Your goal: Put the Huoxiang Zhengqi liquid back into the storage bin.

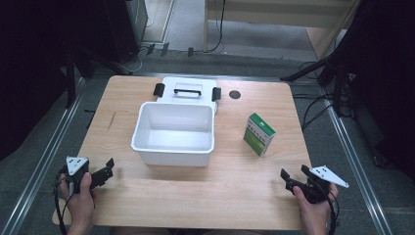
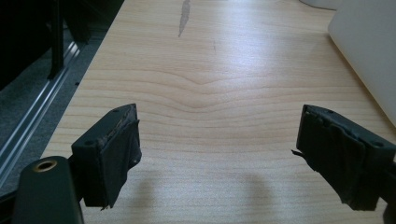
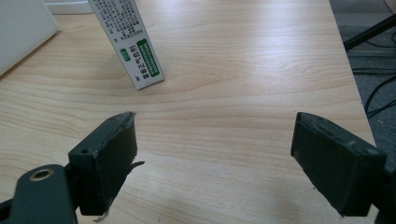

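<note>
Well, we see a grey floor [image 1: 195, 19] (cables trailing across it) around our pale wooden table [image 1: 195, 196]. Mid-table sits an open white bin [image 1: 173, 132]; right of it stands a green-and-white box [image 1: 259, 133], nearest our right gripper [image 1: 293, 174]. Left gripper [image 1: 108, 166] and right both gape, holding nothing.

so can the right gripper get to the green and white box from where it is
Probably yes: the right gripper is open, and only bare table lies between it and the green and white box, which stands apart from the white bin.
</note>
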The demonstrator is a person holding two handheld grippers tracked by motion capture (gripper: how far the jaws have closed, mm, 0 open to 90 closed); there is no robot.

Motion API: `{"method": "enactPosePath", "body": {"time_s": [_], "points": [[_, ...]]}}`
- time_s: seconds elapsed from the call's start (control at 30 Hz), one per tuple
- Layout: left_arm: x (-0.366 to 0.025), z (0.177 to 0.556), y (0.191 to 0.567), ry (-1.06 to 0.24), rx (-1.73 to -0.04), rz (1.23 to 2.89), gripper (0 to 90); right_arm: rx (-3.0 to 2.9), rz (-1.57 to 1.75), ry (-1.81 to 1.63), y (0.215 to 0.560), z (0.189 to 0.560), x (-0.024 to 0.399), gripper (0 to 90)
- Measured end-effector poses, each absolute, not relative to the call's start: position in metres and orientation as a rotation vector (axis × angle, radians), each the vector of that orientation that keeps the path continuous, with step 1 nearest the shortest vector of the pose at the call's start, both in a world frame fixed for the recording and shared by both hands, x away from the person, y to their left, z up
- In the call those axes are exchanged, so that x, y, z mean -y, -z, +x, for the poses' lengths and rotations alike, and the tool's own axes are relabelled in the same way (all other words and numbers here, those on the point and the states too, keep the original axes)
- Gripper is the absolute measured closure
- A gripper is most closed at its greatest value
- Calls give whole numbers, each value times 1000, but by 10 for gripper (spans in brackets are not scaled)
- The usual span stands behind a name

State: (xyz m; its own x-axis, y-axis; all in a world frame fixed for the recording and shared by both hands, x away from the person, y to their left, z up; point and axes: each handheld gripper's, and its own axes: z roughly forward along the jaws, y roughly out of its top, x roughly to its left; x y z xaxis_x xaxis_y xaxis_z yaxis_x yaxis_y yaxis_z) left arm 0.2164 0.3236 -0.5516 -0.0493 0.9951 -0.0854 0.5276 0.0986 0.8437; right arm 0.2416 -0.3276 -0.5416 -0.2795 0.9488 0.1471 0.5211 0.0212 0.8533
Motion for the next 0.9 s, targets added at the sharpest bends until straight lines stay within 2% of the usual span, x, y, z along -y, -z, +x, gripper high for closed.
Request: {"method": "enactPosePath", "body": {"time_s": [0.63,0.9], "points": [[-320,217,552,-876,-1674,1518,142,-1881,1445,-1198,538,239,325,140],[-321,217,552,-873,-1673,1512,142,-2011,1396,-1038,529,243,309,137]]}}
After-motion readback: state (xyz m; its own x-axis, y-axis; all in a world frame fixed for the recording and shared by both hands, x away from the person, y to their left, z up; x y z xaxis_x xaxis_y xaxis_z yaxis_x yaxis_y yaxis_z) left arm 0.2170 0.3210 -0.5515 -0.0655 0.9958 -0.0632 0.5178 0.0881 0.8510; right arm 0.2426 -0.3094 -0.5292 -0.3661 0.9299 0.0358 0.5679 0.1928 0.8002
